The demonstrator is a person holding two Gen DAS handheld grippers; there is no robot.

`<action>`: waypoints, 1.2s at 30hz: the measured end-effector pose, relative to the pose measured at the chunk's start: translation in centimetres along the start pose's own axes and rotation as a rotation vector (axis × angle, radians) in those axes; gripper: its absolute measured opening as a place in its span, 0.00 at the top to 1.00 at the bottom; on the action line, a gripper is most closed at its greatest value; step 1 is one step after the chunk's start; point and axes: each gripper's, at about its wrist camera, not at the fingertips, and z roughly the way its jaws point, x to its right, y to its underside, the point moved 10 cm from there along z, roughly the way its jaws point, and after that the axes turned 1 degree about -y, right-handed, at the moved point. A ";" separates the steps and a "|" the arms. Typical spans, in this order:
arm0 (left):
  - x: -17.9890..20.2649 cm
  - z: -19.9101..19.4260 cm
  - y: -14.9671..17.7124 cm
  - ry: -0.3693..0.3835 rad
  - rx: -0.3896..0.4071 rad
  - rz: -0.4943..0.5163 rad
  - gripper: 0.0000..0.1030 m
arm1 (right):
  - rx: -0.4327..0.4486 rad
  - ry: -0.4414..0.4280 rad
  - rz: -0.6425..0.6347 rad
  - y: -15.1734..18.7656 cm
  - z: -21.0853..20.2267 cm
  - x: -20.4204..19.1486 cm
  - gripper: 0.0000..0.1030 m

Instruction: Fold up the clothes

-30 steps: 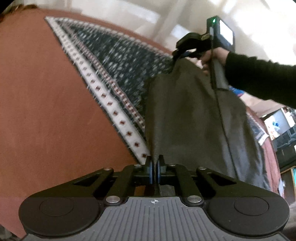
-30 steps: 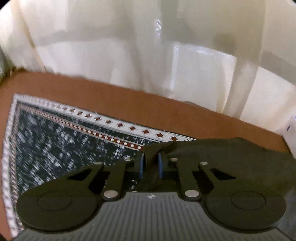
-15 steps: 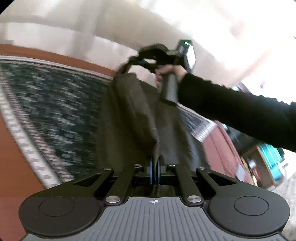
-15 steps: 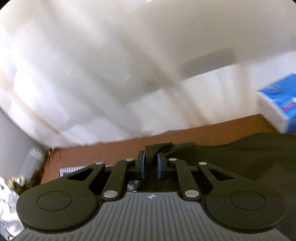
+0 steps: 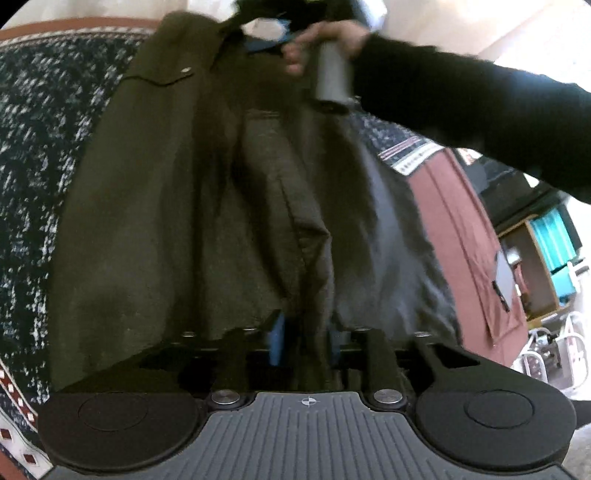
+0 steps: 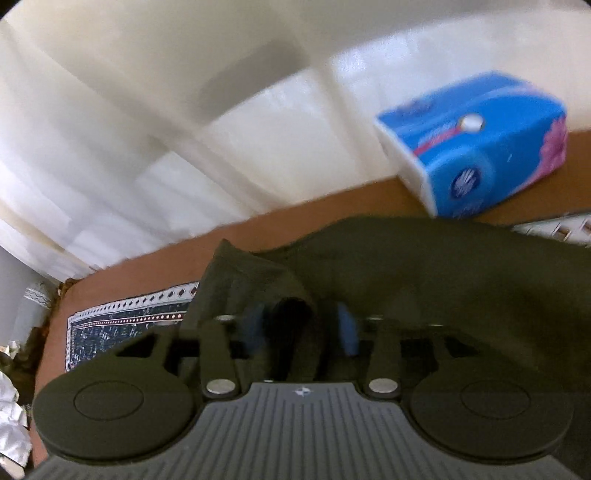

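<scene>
A dark olive garment [image 5: 192, 206] lies lengthwise over a dark patterned cloth [image 5: 33, 147] on a brown surface. My left gripper [image 5: 304, 343] stands at the garment's near end; its jaws are parted, with a fold of the fabric loose between them. At the far end, the right gripper [image 5: 266, 11] is held by a hand in a black sleeve. In the right wrist view the right gripper [image 6: 301, 328] has its jaws parted too, with garment fabric [image 6: 406, 273] bunched between and over them.
A blue tissue box [image 6: 476, 144] stands on the brown surface near the white curtain [image 6: 147, 110]. The patterned cloth's white bordered edge [image 6: 140, 306] shows at left. Furniture and a shelf [image 5: 546, 258] stand off to the right.
Both grippers were shut on the garment's ends and held it up; now both pairs of jaws have parted. The garment has come down over the patterned cloth. The right gripper swung right.
</scene>
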 end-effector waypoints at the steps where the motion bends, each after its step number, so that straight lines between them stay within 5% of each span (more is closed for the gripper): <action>1: 0.1 -0.3 -0.2 0.009 -0.004 -0.011 0.47 | 0.008 0.001 -0.022 -0.3 -0.8 -0.2 0.42; 9: -0.3 -7.9 -4.1 0.043 0.159 -0.065 0.27 | 0.153 -0.167 -0.105 -2.9 -15.9 -2.8 0.35; 16: -4.6 -10.0 -12.7 -0.104 0.314 -0.039 0.27 | 0.145 -0.216 -0.077 2.0 -25.5 -4.3 0.34; 20: -6.8 -9.3 -18.5 -0.150 0.356 0.022 0.27 | 0.079 -0.153 -0.033 8.8 -25.3 -5.3 0.34; 27: -13.0 -1.7 -27.5 -0.166 0.241 0.064 0.27 | 0.004 0.035 0.160 19.3 -22.8 -6.9 0.34; 36: -16.8 6.3 -29.4 -0.104 0.086 -0.013 0.29 | -0.002 0.376 0.200 25.0 -22.8 -8.3 0.34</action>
